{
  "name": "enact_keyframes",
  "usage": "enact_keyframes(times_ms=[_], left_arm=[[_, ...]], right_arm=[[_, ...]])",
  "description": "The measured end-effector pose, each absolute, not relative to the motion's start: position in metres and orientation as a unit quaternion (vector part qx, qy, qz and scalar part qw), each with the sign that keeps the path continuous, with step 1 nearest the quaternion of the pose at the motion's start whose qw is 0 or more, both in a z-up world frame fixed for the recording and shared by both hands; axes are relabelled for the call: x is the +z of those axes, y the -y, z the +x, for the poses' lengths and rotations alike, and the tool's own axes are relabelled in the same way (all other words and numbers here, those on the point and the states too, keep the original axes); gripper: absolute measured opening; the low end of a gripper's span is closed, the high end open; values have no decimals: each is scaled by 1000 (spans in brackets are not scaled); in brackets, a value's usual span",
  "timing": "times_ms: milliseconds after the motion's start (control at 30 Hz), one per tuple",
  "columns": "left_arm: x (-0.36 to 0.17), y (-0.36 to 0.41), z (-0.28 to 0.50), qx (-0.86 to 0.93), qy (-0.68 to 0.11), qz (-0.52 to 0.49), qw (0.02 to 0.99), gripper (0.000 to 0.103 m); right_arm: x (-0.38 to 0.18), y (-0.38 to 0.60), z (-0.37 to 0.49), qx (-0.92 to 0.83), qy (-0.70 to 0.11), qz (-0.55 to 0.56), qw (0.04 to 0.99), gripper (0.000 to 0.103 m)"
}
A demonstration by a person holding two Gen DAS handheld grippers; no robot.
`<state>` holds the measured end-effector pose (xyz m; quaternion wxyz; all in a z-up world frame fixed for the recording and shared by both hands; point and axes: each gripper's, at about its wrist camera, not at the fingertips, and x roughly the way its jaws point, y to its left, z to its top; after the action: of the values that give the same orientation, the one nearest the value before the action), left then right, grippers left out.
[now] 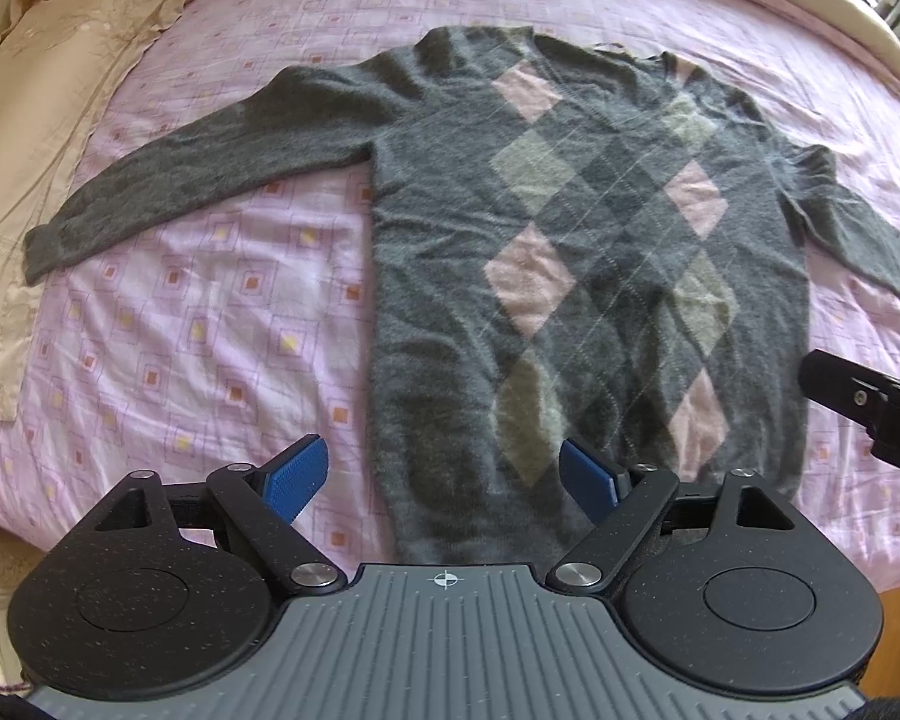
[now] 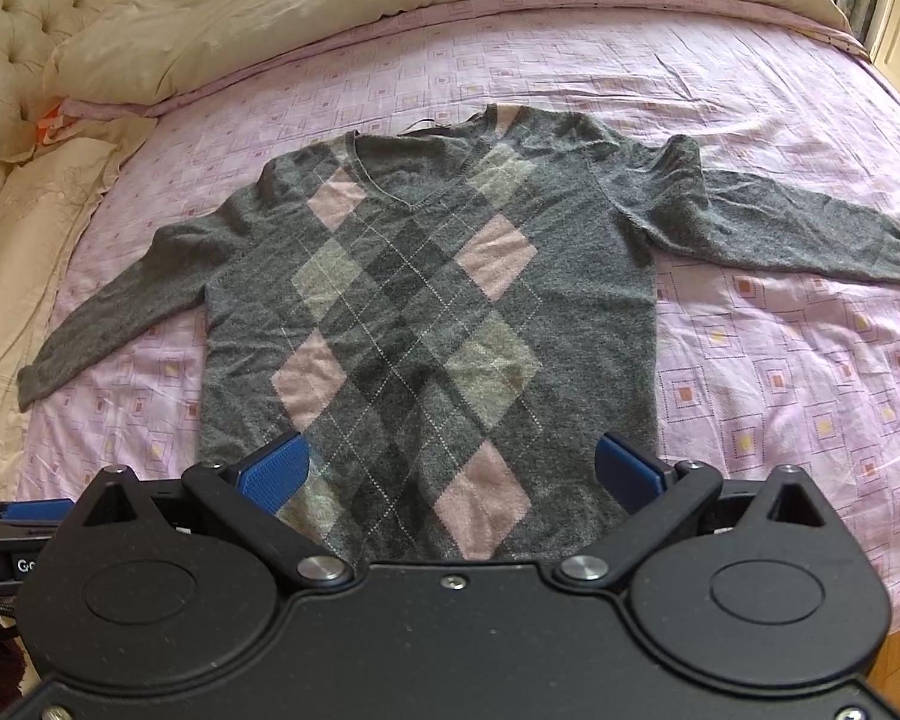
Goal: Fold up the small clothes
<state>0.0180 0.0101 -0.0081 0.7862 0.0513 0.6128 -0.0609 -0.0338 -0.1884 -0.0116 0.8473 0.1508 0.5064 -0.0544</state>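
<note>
Your grey argyle sweater [image 1: 576, 252] lies flat and face up on the bed [image 1: 198, 312], spread over the pink sheet with its pattern of small squares; the V-neck points away from you and the hem lies nearest you, at the foot of both views. Both sleeves are stretched out to the sides, each angled a little down toward you, the left sleeve [image 2: 114, 306] ending near the beige bedding at the bed's left edge and the right sleeve [image 2: 810, 228] reaching toward the right edge of the frame. Pink and pale grey diamonds run down the front of the body. Your left hand-held gripper [image 1: 444, 483] hovers over the lower left part of the sweater near the hem, its blue-padded fingers [image 1: 297, 477] spread wide apart with nothing between them. Your right hand-held gripper [image 2: 453, 468] hangs over the lower middle of the sweater, likewise with its fingers [image 2: 273, 474] well apart and holding nothing; whether either one touches the knit cannot be told from these views. A beige duvet [image 2: 306, 18] is bunched along the far side of the bed, and a tufted headboard [image 2: 12, 60] stands at the far left.
</note>
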Motion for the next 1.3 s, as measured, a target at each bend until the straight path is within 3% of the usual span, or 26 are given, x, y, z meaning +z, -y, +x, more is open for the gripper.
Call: enact_keyframes(times_ms=[100, 300, 400, 533, 800, 1300], left_arm=[[-6, -4, 18, -77, -602, 56, 793, 84], [-9, 11, 27, -108, -599, 50, 792, 78], [-11, 18, 35, -117, -596, 33, 794, 78], [-11, 31, 45, -107, -588, 21, 802, 77], [-16, 66, 62, -95, -584, -31, 805, 77], [-38, 145, 76, -57, -585, 15, 809, 77]], right_arm=[[-15, 195, -33, -52, -501, 163, 848, 94], [-25, 217, -31, -66, -493, 178, 849, 93], [-31, 236, -29, -66, -484, 186, 853, 83], [-40, 273, -26, -70, -471, 190, 859, 80], [-65, 393, -19, -97, -452, 222, 859, 79], [-126, 615, -25, -245, -467, 295, 797, 68]])
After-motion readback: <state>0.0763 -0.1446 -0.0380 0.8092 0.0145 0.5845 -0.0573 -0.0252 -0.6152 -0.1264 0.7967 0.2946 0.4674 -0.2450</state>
